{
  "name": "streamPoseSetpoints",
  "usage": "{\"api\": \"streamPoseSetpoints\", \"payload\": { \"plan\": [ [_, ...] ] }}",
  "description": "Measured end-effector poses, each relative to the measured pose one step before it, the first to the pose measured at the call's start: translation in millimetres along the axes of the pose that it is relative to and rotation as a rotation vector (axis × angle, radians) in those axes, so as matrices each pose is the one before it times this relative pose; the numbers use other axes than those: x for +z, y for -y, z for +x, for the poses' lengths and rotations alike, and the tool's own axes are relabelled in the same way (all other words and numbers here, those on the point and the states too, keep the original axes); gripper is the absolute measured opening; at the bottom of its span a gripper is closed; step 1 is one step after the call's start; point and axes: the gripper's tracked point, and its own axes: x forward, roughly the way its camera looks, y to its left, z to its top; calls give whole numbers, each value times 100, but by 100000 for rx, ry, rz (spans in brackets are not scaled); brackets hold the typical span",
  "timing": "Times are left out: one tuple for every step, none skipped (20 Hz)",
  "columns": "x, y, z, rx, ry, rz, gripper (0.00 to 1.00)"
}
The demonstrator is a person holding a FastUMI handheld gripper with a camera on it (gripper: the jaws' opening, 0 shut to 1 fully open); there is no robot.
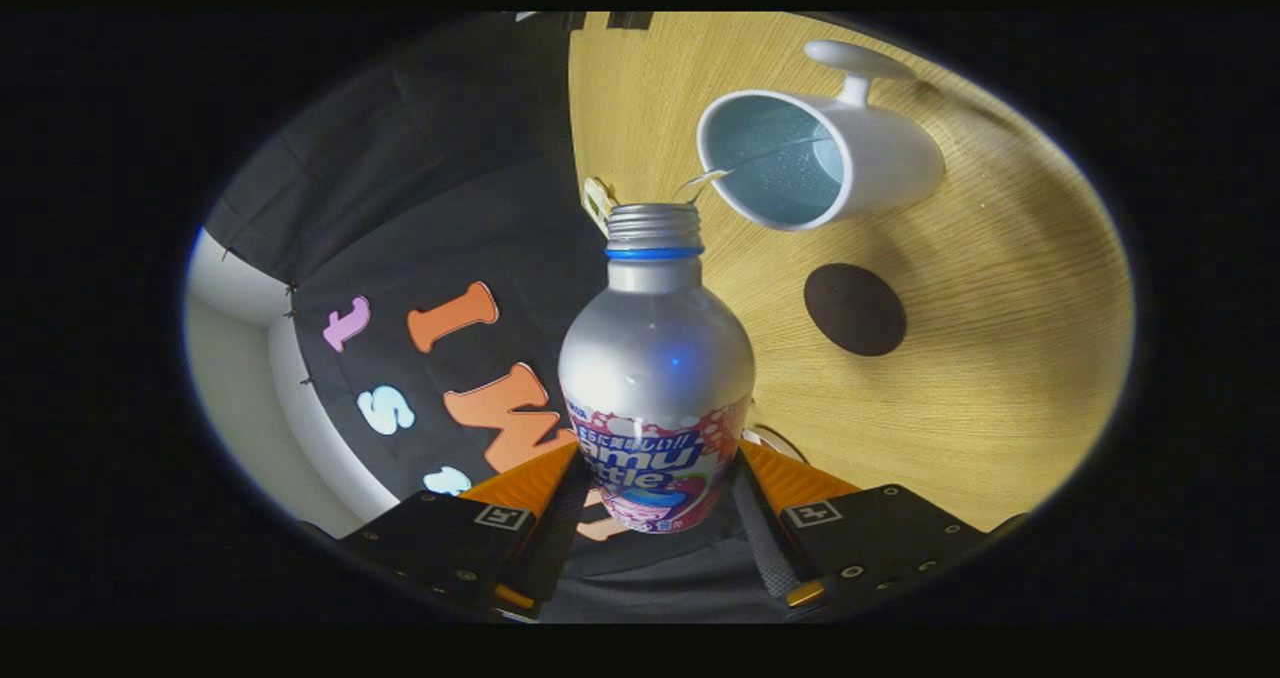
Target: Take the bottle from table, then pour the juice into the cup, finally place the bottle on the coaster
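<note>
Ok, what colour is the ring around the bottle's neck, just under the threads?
Blue, seen best in the gripper view: the ring circles the silver bottle.

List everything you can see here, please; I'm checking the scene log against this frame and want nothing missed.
bottle: one, silver with a blue neck ring and a printed label, cap off, held between the fingers and tipped toward the cup.
stream of liquid: one, clear, thin, running from the bottle's mouth into the cup.
cup: one, white with a pale blue inside and a handle, on the table just beyond the bottle's mouth.
coaster: one, dark brown, round, on the table beside the cup.
table: one, light wood.
gripper: one, both fingers pressed on the bottle's label.
</note>
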Motion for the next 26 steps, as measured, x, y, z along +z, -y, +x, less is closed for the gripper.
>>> {"api": "streamPoseSetpoints", "payload": {
  "plan": [
    [48,-67,44,235,249,659,77],
    [53,-29,-56,-109,173,720,77],
    [-63,-70,-51,219,97,412,77],
    [-86,41,12,-170,-231,186,77],
    [-3,-21,116,102,26,379,77],
    [21,-71,-20,112,-331,513,77],
    [-106,-248,23,428,-255,429,77],
    [-68,-38,76,306,-211,294,77],
    [-112,-90,11,190,-204,144,77],
    [-78,24,2,-89,-136,57,77],
    [-55,-50,13,156,-28,182,77],
    [-48,-50,-30,305,-89,217,77],
    [-51,-19,70,222,-55,242,77],
    [2,-72,14,271,-38,254,77],
    [-30,-117,28,210,-83,234,77],
    [78,31,33,147,61,203,77],
    [-29,-65,0,-10,37,215,77],
    [107,-20,-8,90,152,327,77],
    [16,-56,-55,159,-18,364,77],
    [73,52,-39,24,148,496,77],
    [43,-2,-8,-146,200,480,77],
    [31,24,-53,-46,218,425,77],
    [3,-95,76,256,206,534,77],
    [24,-125,-5,251,-105,575,77],
    [-59,-30,3,324,-62,334,77],
    [11,79,53,189,-98,132,77]
  ]
}}
